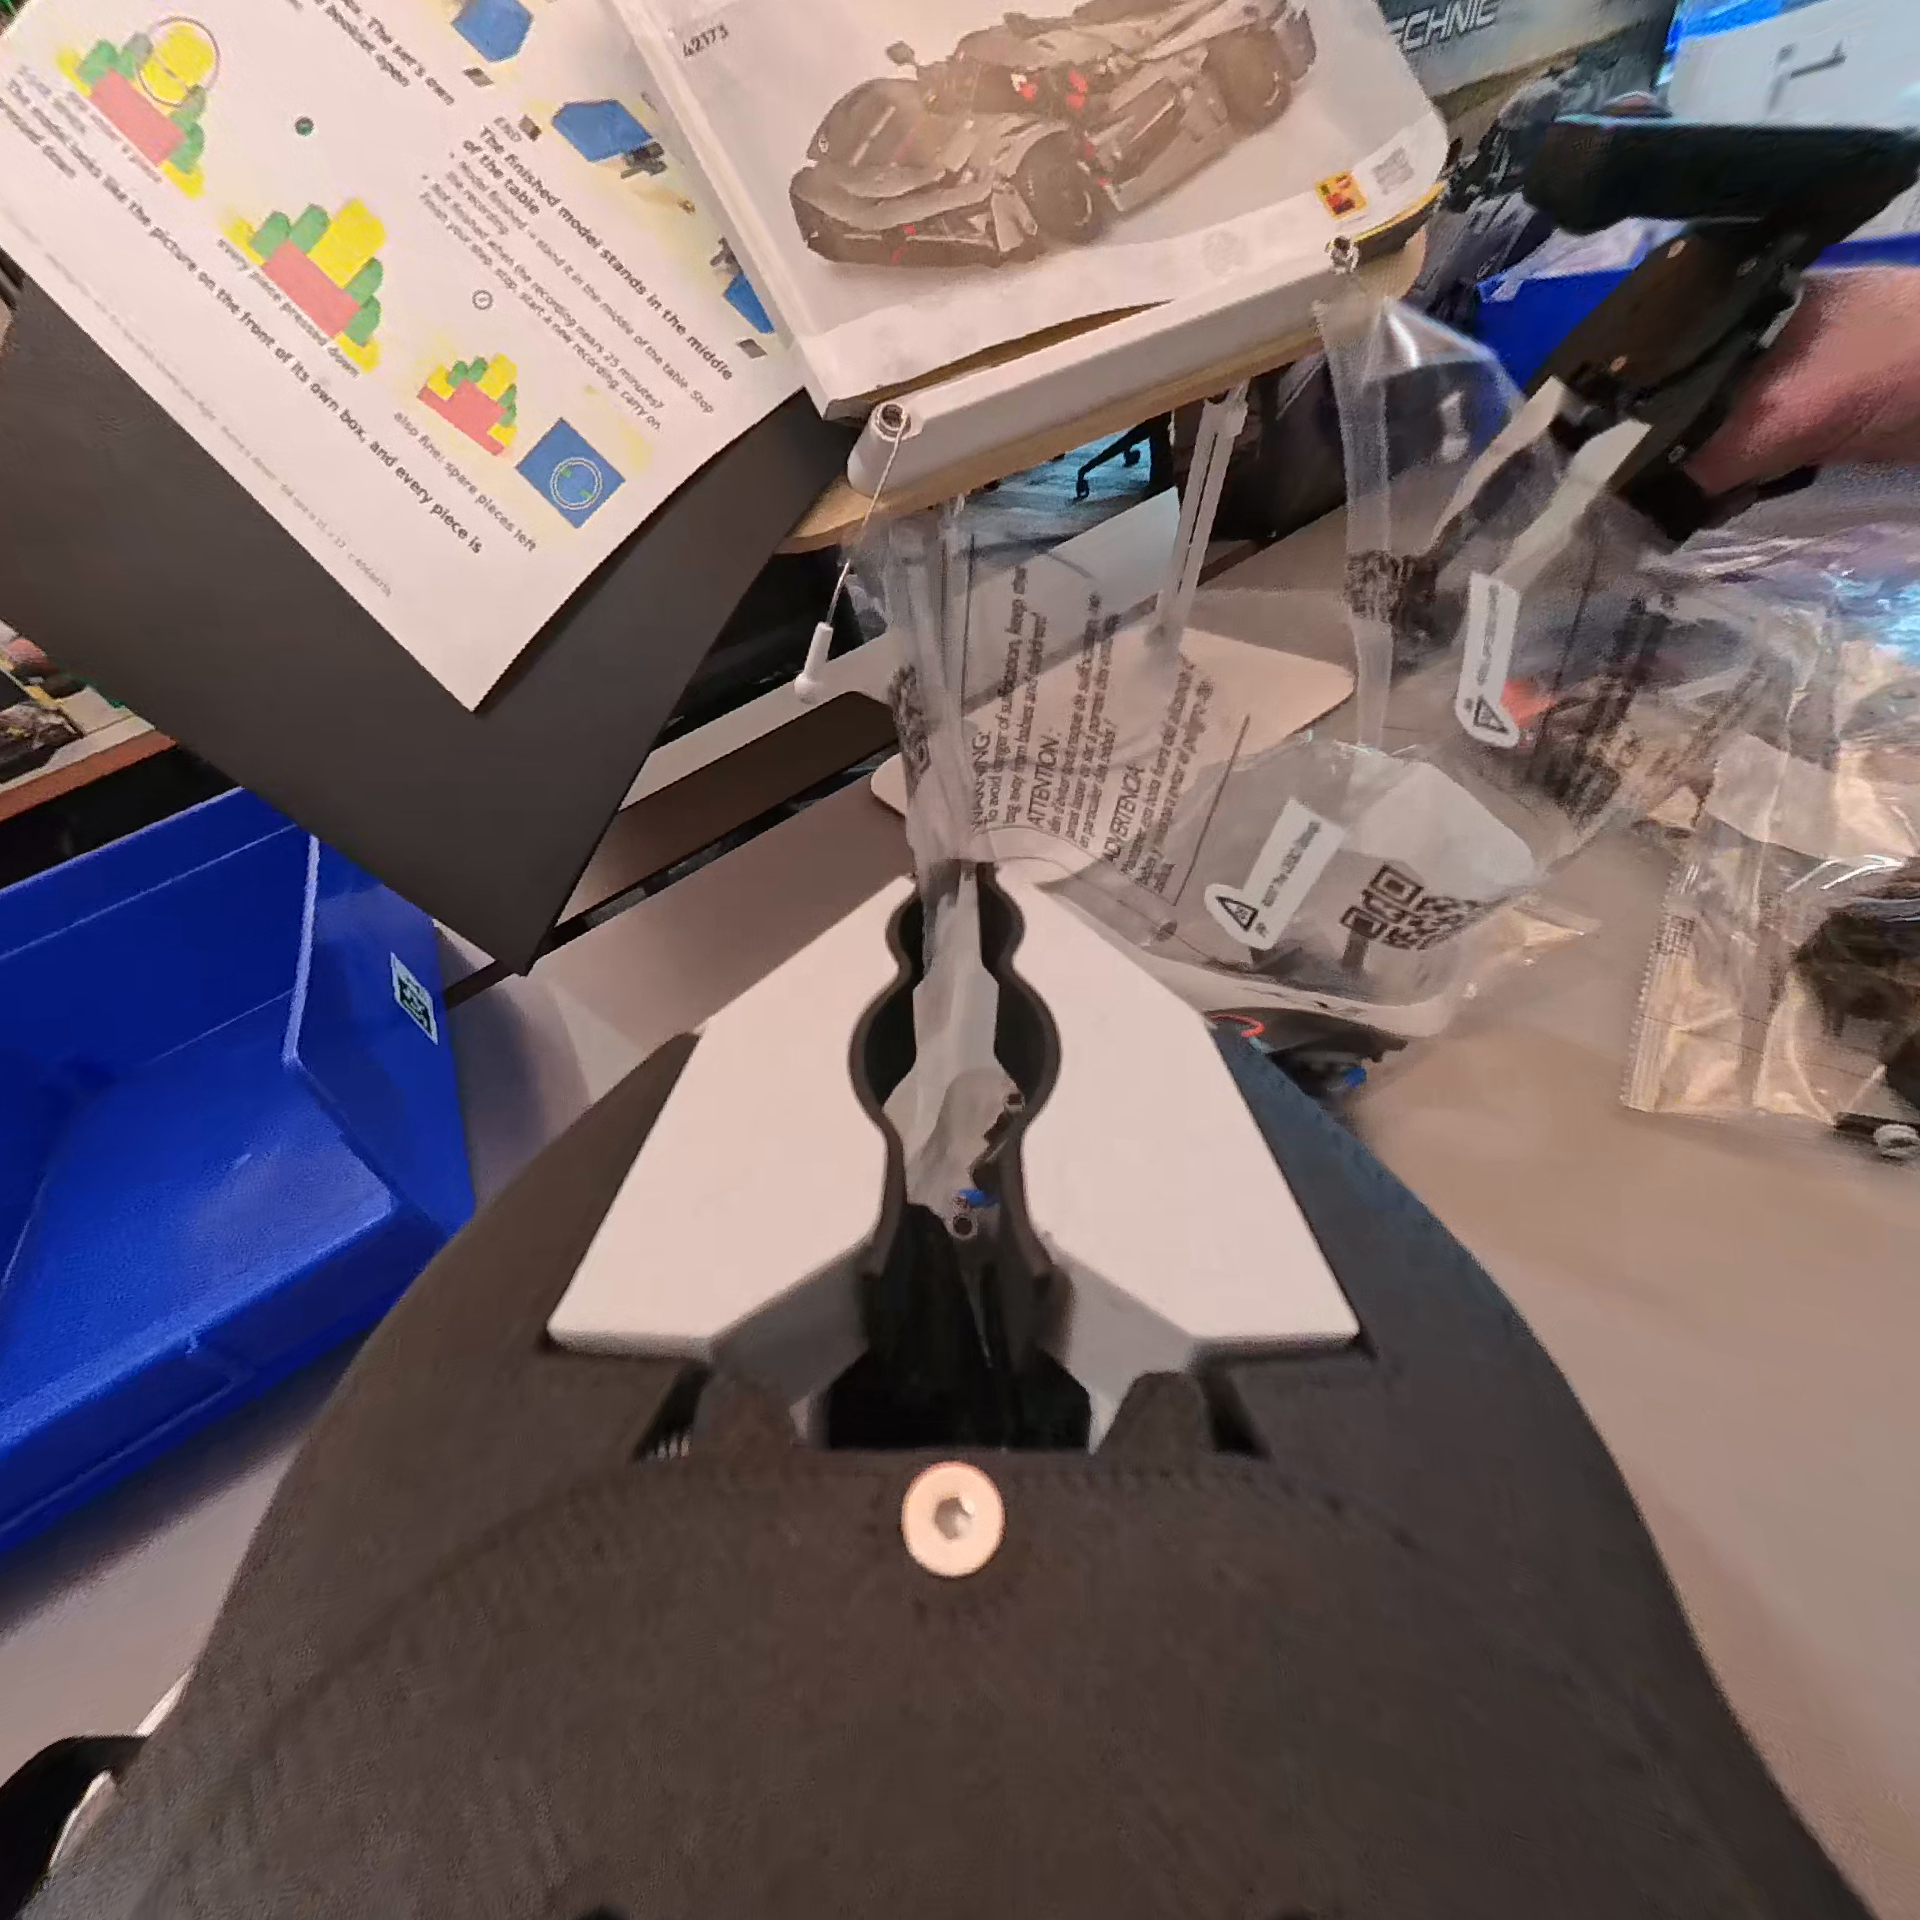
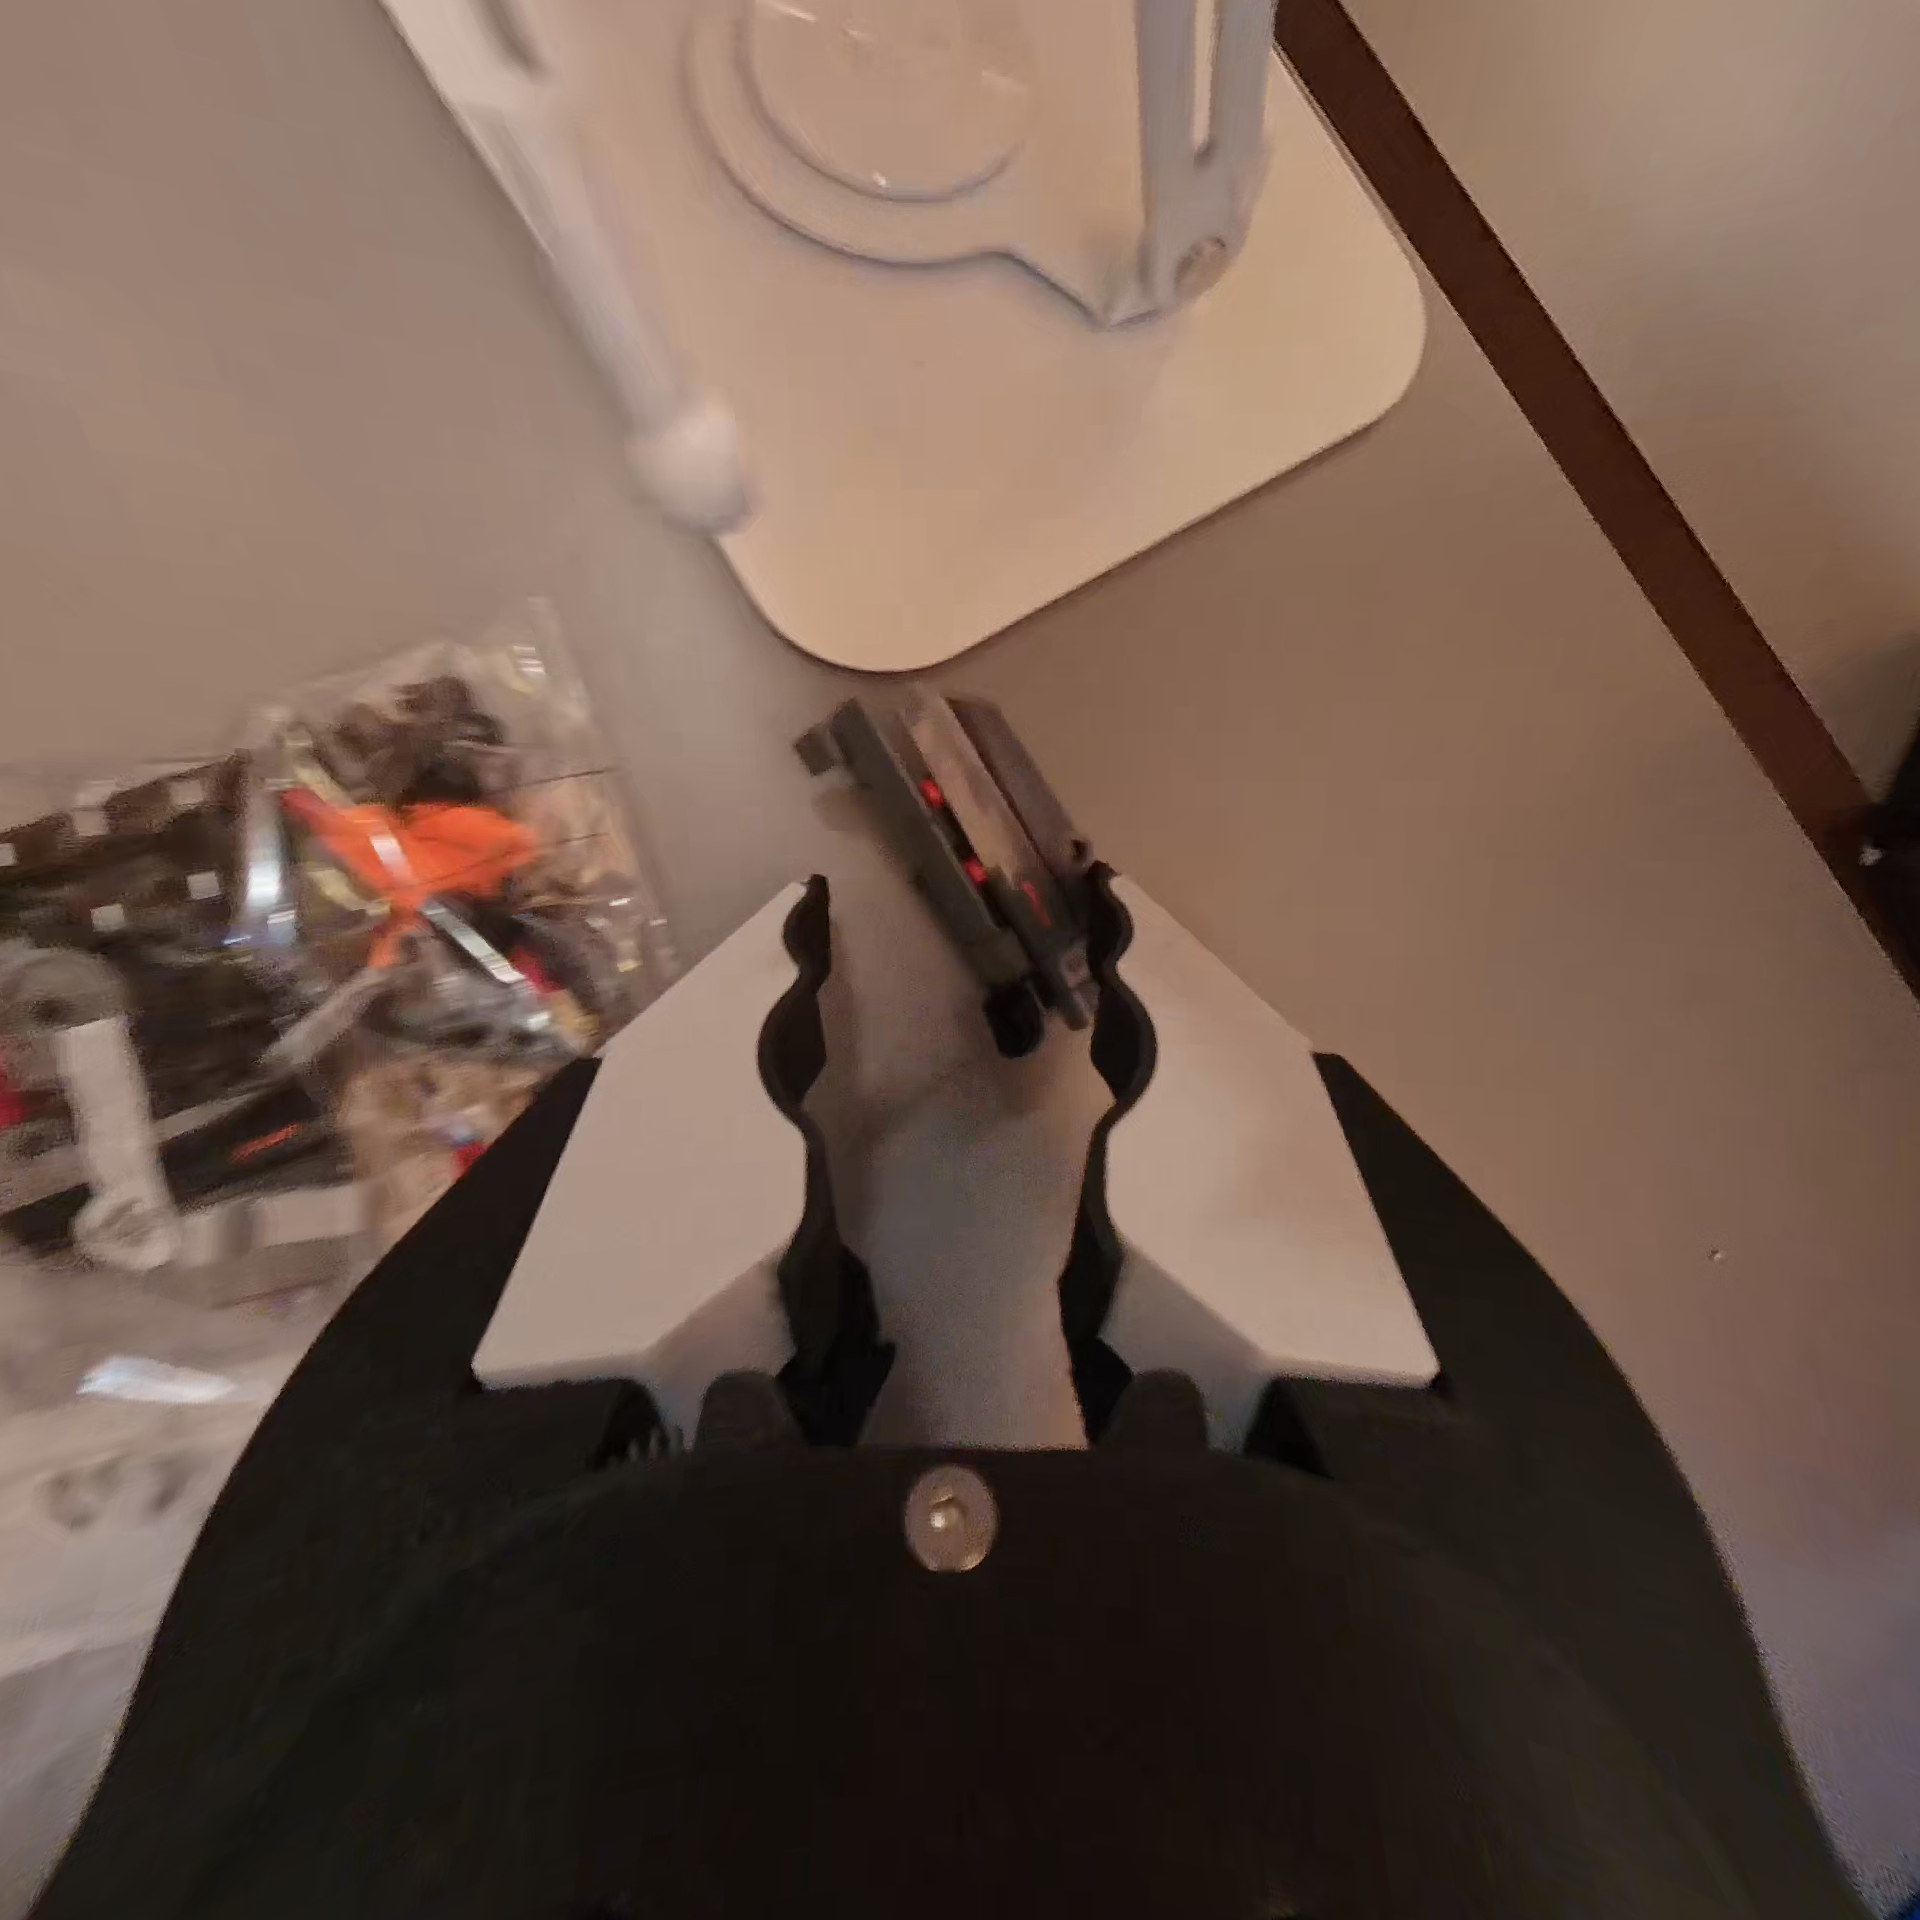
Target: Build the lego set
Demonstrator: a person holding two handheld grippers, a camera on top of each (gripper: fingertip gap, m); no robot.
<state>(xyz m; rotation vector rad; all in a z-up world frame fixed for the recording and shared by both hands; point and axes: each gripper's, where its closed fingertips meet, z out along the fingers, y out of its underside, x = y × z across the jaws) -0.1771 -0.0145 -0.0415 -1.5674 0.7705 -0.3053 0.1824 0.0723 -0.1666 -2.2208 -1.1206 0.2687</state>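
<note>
The left tongs (image 1: 961, 914) are clamped on a clear plastic bag (image 1: 1195, 790) of pieces, lifted above the counter (image 1: 1558, 1299) beside a blue bin (image 1: 208, 1091). The right tongs (image 2: 961, 904) stand apart over a small grey Lego assembly (image 2: 966, 831) with red pins, lying on the counter just before a white stand base (image 2: 1039, 416). More bagged parts (image 2: 312, 935) lie to its left.

Print on bag (image 1: 1101, 748), sheet (image 1: 343, 312), booklet (image 1: 1039, 156), box (image 1: 1455, 42).

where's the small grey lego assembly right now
In the right wrist view, the grey lego assembly lies on the table just below the white stand base, beside the open right gripper.
</note>
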